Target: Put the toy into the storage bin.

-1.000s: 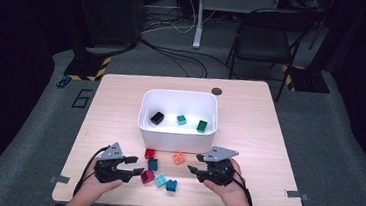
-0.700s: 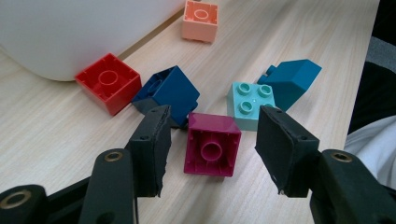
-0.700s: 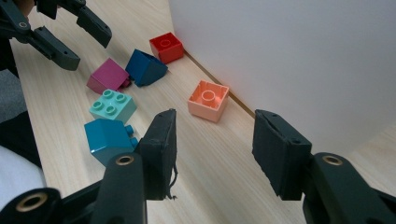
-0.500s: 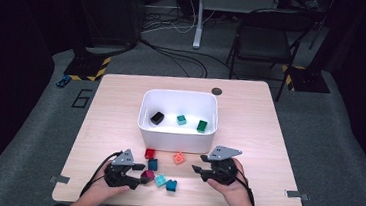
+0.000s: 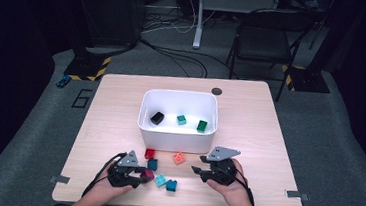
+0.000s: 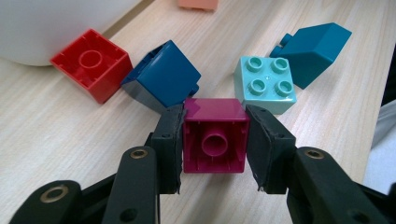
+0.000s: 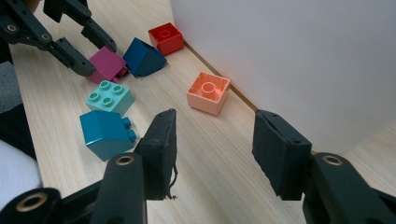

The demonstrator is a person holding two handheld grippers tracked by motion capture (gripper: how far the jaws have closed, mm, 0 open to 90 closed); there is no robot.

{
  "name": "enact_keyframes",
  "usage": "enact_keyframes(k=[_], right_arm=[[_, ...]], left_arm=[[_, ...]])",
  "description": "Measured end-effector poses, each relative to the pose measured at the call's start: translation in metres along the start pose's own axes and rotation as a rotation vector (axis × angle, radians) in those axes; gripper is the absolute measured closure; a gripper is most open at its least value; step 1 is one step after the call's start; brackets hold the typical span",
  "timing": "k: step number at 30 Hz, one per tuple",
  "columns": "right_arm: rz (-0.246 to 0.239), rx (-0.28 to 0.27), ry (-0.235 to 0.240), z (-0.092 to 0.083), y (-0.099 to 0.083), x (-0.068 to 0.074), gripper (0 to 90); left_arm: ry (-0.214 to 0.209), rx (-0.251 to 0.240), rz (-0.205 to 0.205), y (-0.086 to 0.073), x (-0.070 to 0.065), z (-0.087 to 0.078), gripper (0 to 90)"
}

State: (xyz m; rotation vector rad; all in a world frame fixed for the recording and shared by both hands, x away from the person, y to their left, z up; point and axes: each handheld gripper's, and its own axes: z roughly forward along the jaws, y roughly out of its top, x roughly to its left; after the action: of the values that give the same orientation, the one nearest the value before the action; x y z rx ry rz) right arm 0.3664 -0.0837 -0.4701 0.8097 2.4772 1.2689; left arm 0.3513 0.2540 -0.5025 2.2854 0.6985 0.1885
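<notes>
My left gripper (image 6: 215, 147) is shut on a magenta brick (image 6: 215, 140) whose hollow underside faces the camera; in the high view that gripper (image 5: 140, 175) sits near the table's front edge with the magenta brick (image 5: 147, 175) between its jaws. Around it lie a red brick (image 6: 91, 63), a dark blue brick (image 6: 163, 77), a light teal brick (image 6: 266, 84) and a teal brick (image 6: 315, 51). My right gripper (image 7: 212, 149) stands open over bare wood, short of an orange brick (image 7: 208, 92) beside the white bin (image 7: 303, 56). From above, that gripper (image 5: 200, 171) is right of the orange brick (image 5: 179, 158).
The white bin (image 5: 145, 107) in mid-table holds a black brick (image 5: 157, 117), a teal brick (image 5: 181, 119) and a green brick (image 5: 202, 126). A dark round disc (image 5: 216, 91) sits behind it. A chair (image 5: 264, 40) and cables stand beyond the table.
My left gripper has slid right toward the loose bricks and shut on the magenta brick. The right gripper has barely moved.
</notes>
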Motion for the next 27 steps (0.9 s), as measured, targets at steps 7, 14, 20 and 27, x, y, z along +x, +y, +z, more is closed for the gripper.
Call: enact_keyframes(k=[7,14,20,27], right_arm=[[0.008,-0.002,-0.002,-0.001,-0.001,-0.001,49.5],[0.015,0.006,0.001,0.000,-0.002,-0.002,49.6],[0.019,0.006,0.002,0.001,-0.004,-0.005,49.9],[0.043,0.009,0.004,0.001,-0.006,-0.009,50.0]], left_arm=[[0.012,-0.060,-0.054,0.012,0.008,-0.030,58.8],[0.022,-0.090,-0.046,0.040,0.018,-0.066,58.8],[0.016,-0.120,-0.024,0.074,0.024,-0.090,58.8],[0.012,-0.147,-0.012,0.110,0.036,-0.095,58.8]])
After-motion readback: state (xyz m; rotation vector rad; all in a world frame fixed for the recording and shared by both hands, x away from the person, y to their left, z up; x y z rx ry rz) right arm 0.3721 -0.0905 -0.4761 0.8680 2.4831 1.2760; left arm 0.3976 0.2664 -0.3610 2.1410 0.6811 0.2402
